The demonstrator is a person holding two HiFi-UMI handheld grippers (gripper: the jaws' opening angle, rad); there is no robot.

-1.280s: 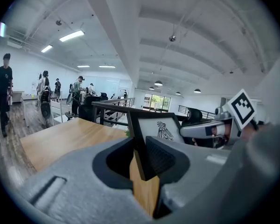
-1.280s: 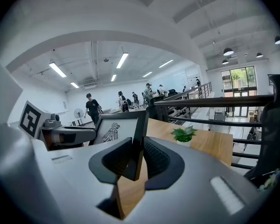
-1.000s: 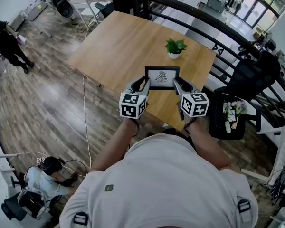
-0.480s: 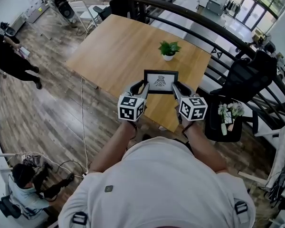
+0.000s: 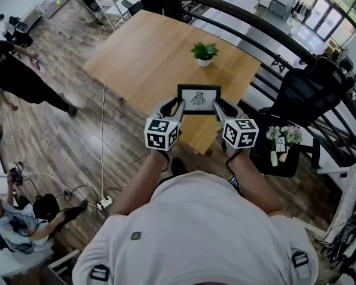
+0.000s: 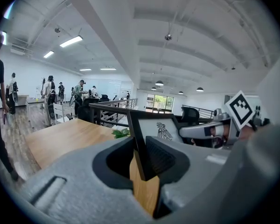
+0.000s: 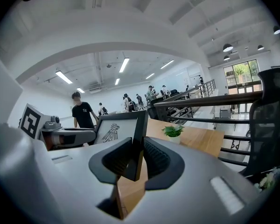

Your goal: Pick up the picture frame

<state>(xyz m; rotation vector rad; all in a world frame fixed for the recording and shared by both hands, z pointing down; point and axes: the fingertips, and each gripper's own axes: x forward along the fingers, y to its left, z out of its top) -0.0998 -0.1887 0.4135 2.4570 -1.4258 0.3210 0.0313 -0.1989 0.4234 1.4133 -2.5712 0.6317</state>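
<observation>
Left gripper (image 6: 141, 158) and right gripper (image 7: 136, 160) each pinch a side of the black rectangular picture frame (image 5: 199, 97) (clearest in the gripper views) over the light wooden counter (image 5: 148, 52); brown plank floor (image 5: 47, 135) around.

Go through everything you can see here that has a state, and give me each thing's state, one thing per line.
picture frame: upright, held at both side edges, apparently clear of the table
left gripper: shut on the picture frame's left edge
right gripper: shut on the picture frame's right edge
plant: upright in its pot on the table, untouched
</observation>
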